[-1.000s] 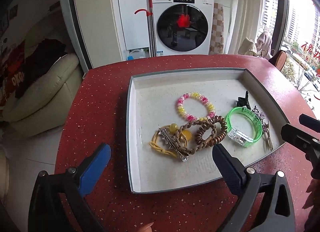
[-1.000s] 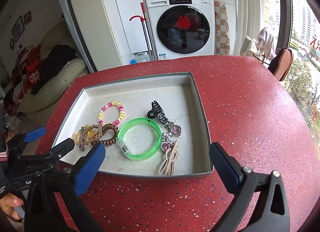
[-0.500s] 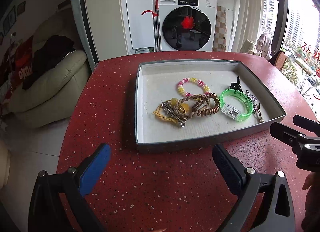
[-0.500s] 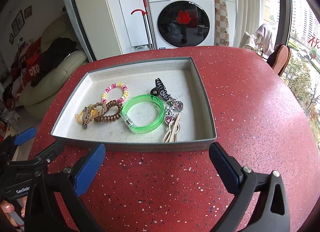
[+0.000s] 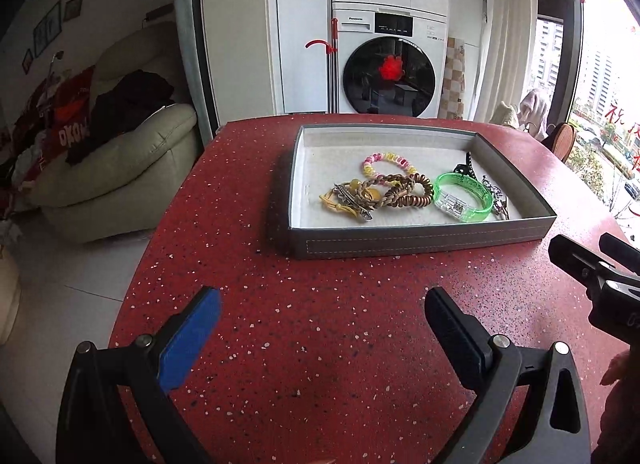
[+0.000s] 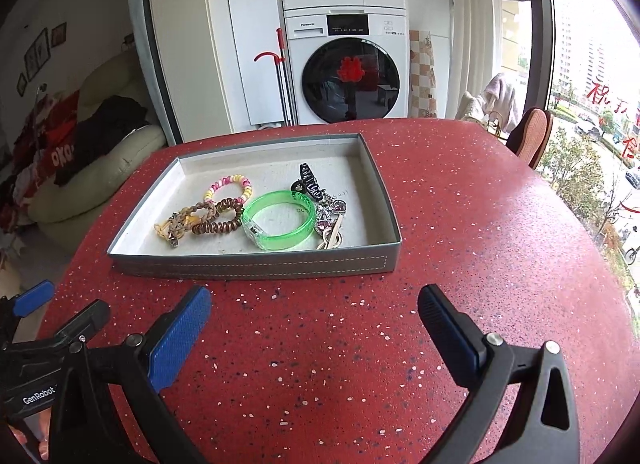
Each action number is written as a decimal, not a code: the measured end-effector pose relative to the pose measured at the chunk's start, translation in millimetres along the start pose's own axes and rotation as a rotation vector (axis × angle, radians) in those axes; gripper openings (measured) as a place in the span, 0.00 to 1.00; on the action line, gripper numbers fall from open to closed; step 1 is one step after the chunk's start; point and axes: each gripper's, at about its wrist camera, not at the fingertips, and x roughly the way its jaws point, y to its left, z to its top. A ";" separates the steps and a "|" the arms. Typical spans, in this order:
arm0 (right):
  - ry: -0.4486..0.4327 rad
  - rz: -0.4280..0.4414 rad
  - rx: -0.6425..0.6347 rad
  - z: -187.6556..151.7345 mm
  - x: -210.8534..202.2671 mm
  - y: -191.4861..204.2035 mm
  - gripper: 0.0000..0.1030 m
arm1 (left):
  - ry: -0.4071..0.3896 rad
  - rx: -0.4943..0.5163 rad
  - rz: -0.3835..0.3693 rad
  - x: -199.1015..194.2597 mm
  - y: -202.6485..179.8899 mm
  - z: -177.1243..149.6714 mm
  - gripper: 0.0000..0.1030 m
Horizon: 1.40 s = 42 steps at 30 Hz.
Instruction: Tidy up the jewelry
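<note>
A grey tray (image 5: 420,242) (image 6: 256,266) sits on the red table and holds the jewelry: a pink-and-yellow bead bracelet (image 5: 388,162) (image 6: 228,188), a brown coil hair tie (image 5: 412,192) (image 6: 218,220), a braided band with a yellow piece and a metal clip (image 5: 352,196) (image 6: 176,224), a green bangle (image 5: 464,196) (image 6: 278,220), a black claw clip (image 6: 306,184) and pink heart charms (image 6: 330,216). My left gripper (image 5: 320,324) is open and empty over the table in front of the tray. My right gripper (image 6: 314,324) is open and empty, also in front of the tray.
The red speckled table (image 5: 320,344) (image 6: 480,224) is round; its edge drops off at the left. A cream sofa (image 5: 120,168) stands to the left, a washing machine (image 6: 348,72) behind, and a chair (image 6: 532,136) at the far right.
Both grippers have pulled back and down from above the tray to the table in front of it. The jewelry has not moved.
</note>
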 end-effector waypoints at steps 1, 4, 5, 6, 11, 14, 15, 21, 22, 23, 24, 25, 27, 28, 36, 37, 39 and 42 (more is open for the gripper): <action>-0.015 -0.004 -0.002 -2.0 -3.8 0.8 1.00 | -0.005 0.006 0.004 -2.6 -1.3 -2.8 1.00; -0.048 0.005 0.004 -9.3 -14.2 2.6 1.00 | -0.024 0.020 0.021 -11.9 -3.2 -11.1 1.00; -0.057 0.008 0.006 -12.1 -17.3 3.0 1.00 | -0.029 0.023 0.023 -14.9 -3.9 -13.8 1.00; -0.066 0.009 0.007 -14.6 -20.5 3.7 1.00 | -0.032 0.024 0.025 -17.1 -4.4 -15.9 1.00; -0.107 0.009 0.013 -21.5 -34.4 5.0 1.00 | -0.045 0.016 0.031 -28.9 -3.7 -22.7 1.00; -0.120 0.010 0.019 -22.9 -40.5 5.2 1.00 | -0.057 0.009 0.029 -35.4 -3.4 -23.4 1.00; -0.124 0.013 0.022 -23.3 -42.0 4.8 1.00 | -0.060 0.007 0.027 -37.1 -3.5 -23.4 1.00; -0.130 0.015 0.032 -24.8 -52.1 3.3 1.00 | -0.066 -0.007 0.017 -47.4 -5.1 -22.6 1.00; -0.127 0.016 0.031 -24.9 -53.4 3.6 1.00 | -0.065 -0.008 0.017 -48.8 -5.5 -21.9 1.00; -0.123 0.018 0.030 -24.7 -54.7 3.8 1.00 | -0.065 -0.012 0.016 -50.4 -5.1 -21.4 1.00; -0.118 0.020 0.030 -25.7 -56.4 3.5 1.00 | -0.066 -0.017 0.015 -52.2 -4.4 -20.7 1.00; -0.113 0.022 0.031 -25.1 -56.9 3.5 1.00 | -0.068 -0.023 0.010 -54.3 -2.7 -20.1 1.00; -0.100 0.020 0.032 -24.1 -57.7 4.0 1.00 | -0.071 -0.034 0.005 -56.6 -0.5 -17.7 1.00; -0.096 0.020 0.030 -23.0 -58.0 4.3 1.00 | -0.073 -0.036 0.007 -57.4 0.3 -16.2 1.00; -0.059 -0.019 0.000 -14.0 -55.8 6.6 1.00 | -0.076 -0.028 0.024 -61.0 3.3 -5.5 1.00; -0.054 -0.023 -0.002 -12.9 -55.5 6.6 1.00 | -0.074 -0.029 0.024 -60.9 4.0 -4.3 1.00; -0.047 -0.037 -0.007 -11.3 -55.9 6.3 1.00 | -0.072 -0.030 0.026 -60.6 4.4 -2.0 1.00; -0.044 -0.061 -0.010 -7.4 -57.5 6.4 1.00 | -0.071 -0.028 0.029 -60.2 4.1 0.9 1.00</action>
